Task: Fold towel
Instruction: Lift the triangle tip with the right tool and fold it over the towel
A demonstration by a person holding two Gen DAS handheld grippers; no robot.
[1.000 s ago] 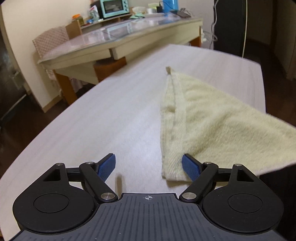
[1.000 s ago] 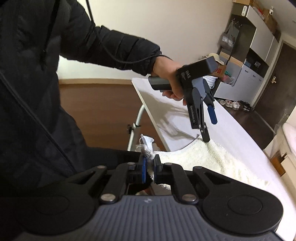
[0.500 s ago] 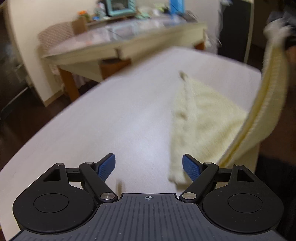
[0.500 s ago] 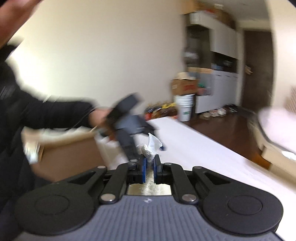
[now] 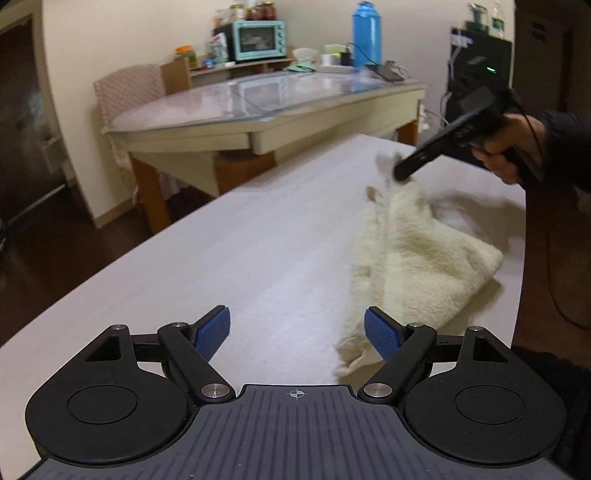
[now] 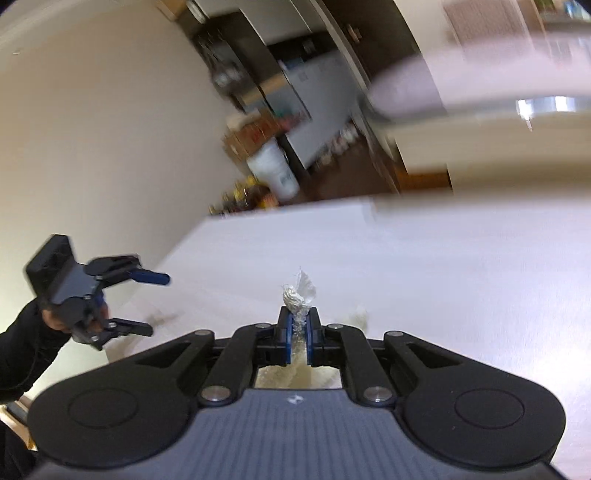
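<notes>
A cream towel (image 5: 417, 254) lies folded over itself on the right part of the white table (image 5: 221, 258). Its near corner (image 5: 354, 354) rests just in front of the right pad of my left gripper (image 5: 297, 334), which stands open over bare tabletop. My right gripper (image 6: 298, 325) is shut on a towel corner (image 6: 297, 295) that pokes up between its blue pads. In the left wrist view the right gripper (image 5: 402, 171), held by a hand (image 5: 509, 147), hangs over the towel's far end. In the right wrist view the left gripper (image 6: 147, 301) shows open at the left.
A second table (image 5: 258, 110) with a glass top stands behind, carrying a teal oven (image 5: 258, 38) and a blue flask (image 5: 365, 33). A chair (image 5: 129, 88) sits at its left. Dark floor lies to the left of the white table. A white bucket (image 6: 273, 170) stands by far cabinets.
The right gripper has swung the towel's corner up and across to the far end, folding the towel over itself. The left gripper has stayed open in place.
</notes>
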